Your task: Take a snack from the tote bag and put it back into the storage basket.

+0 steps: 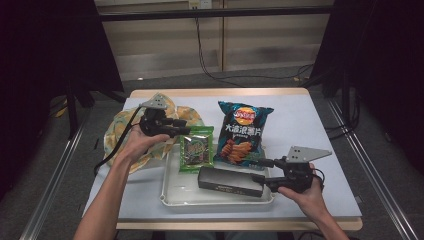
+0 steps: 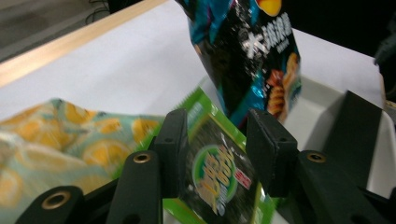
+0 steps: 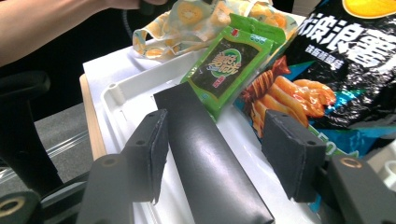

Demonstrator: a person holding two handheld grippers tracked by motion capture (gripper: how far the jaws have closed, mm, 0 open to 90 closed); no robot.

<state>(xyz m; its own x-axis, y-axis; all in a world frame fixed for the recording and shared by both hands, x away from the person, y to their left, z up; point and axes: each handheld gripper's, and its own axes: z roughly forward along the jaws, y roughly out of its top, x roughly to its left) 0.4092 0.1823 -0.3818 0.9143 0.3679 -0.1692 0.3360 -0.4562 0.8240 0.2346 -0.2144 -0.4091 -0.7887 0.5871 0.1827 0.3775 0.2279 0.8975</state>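
Observation:
A white tray (image 1: 172, 192) near the table's front edge holds a long black box (image 1: 230, 181) and the lower end of a green seaweed packet (image 1: 196, 150). A blue chips bag (image 1: 242, 132) rests with its lower end on the tray's far rim. My left gripper (image 1: 185, 127) is at the packet's top edge. In the left gripper view its jaws (image 2: 217, 126) stand apart, the packet (image 2: 219, 177) lying between them without the pads pressing it. My right gripper (image 1: 258, 170) is open at the box's right end. Its jaws (image 3: 217, 126) straddle the box (image 3: 210, 158) with a gap.
A crumpled cloth with a lemon print (image 1: 120, 132) lies at the table's left, under my left hand. The white tabletop (image 1: 300, 115) has bare room behind and to the right of the chips bag. Dark stands flank the table on both sides.

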